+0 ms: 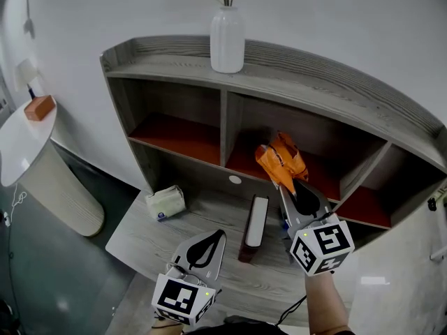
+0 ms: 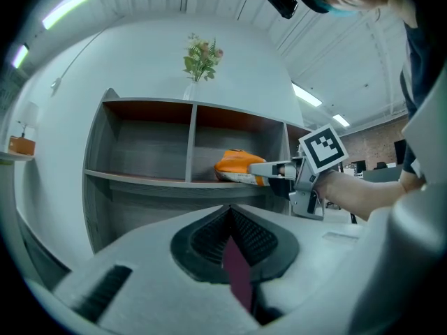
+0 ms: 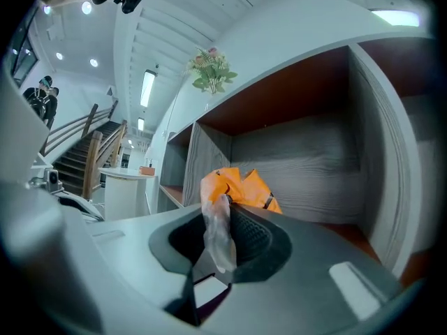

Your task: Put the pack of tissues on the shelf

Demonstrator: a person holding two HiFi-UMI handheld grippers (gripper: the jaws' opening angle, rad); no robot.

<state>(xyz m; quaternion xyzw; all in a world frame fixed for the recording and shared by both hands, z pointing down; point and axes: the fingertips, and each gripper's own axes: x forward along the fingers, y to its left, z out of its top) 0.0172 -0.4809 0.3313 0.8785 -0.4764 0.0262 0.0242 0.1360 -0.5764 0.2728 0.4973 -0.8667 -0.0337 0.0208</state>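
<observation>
The orange pack of tissues is at the front of the middle compartment of the grey wooden shelf, low over its red-brown floor. Whether it rests on the floor I cannot tell. My right gripper reaches in from the front and is shut on the pack's clear plastic end flap. My left gripper hangs low over the desk at the front left, its jaws together with nothing between them.
A white vase with a plant stands on top of the shelf. On the desk a dark red book stands upright between the grippers, and a small white-green pack lies at the left. A round white side table is far left.
</observation>
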